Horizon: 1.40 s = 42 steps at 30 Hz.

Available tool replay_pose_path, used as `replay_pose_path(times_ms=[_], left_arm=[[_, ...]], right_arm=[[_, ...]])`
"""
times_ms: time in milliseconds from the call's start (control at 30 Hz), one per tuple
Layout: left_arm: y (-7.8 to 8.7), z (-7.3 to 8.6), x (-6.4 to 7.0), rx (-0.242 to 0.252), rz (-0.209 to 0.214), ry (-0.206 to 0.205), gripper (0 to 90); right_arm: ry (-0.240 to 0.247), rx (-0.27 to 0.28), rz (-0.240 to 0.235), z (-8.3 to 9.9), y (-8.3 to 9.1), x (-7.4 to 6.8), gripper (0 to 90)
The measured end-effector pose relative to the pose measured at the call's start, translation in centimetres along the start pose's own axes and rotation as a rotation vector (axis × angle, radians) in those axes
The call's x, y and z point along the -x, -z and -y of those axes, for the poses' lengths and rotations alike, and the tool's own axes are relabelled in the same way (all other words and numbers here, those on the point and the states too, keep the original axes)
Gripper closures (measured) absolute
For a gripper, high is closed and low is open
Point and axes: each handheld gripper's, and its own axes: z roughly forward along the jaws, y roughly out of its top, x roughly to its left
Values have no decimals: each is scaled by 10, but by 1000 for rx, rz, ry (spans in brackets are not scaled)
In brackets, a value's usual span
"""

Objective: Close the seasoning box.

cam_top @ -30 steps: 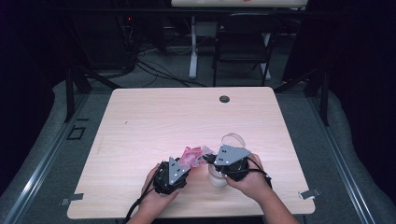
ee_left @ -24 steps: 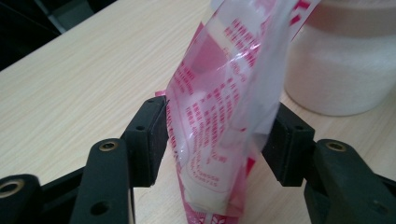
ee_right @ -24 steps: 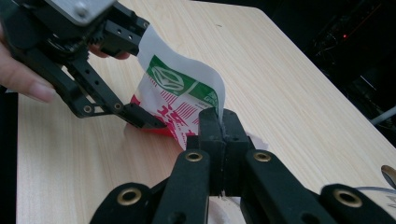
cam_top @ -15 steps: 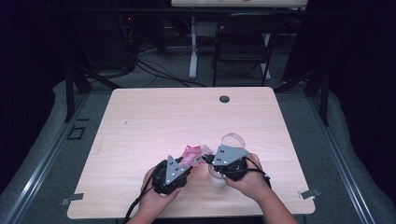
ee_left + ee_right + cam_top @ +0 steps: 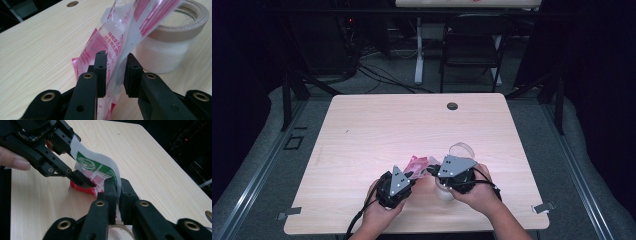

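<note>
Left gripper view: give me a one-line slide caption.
Left tongs straddle a pink-printed plastic packet beside a tan-rimmed white jar.

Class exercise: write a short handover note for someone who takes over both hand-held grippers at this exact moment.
Left hand-held gripper: jaws around the lower part of the packet, a gap between them, not pinching.
Right hand-held gripper: shut on the packet's top edge.
The packet is held up between them, above the tub, which stands open near the table's front edge, white grains inside.
Done: packet lifted.
Left: probably open it and empty it into the tub.
</note>
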Motion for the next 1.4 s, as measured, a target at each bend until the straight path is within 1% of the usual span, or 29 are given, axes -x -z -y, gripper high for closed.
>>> replay_pose_path(times_ms=[67, 200, 267, 333, 433, 500, 600, 700, 867, 1033, 1133, 1233, 1400], left_arm=[[0, 0, -2, 3, 13, 24, 789], [1, 1, -4, 3, 12, 22, 838], [1, 1, -4, 1, 11, 21, 849], [2, 1, -5, 2, 9, 28, 859], [3, 1, -6, 0, 10, 31, 873], [4, 0, -8, 2, 7, 31, 881], [5, 0, -11, 5, 5, 37, 889], [7, -1, -15, 15, -11, 38, 894], [11, -2, -22, 22, -20, 48, 898], [14, -4, -29, 29, -23, 68, 899], [16, -7, -35, 32, -32, 75, 900], [21, -9, -42, 41, -42, 82, 900], [29, -13, -53, 55, -71, 86, 900]], right_arm=[[1, 2, 4, 0, 0, -1, 820], [0, 12, 14, 0, 1, -1, 732], [-14, 32, 14, 1, 4, -1, 710], [-23, 49, 28, 2, 7, 0, 662], [-50, 79, 25, 2, 14, 1, 639], [-63, 92, 26, 3, 18, 3, 635], [-83, 96, 27, 6, 22, 4, 629], [-99, 106, 32, 9, 24, 6, 618], [-111, 110, 50, 12, 26, 7, 616], [-115, 111, 51, 14, 27, 7, 618], [-121, 111, 54, 15, 28, 8, 619], [-135, 128, 60, 17, 31, 10, 619], [-155, 143, 63, 19, 34, 12, 622]])
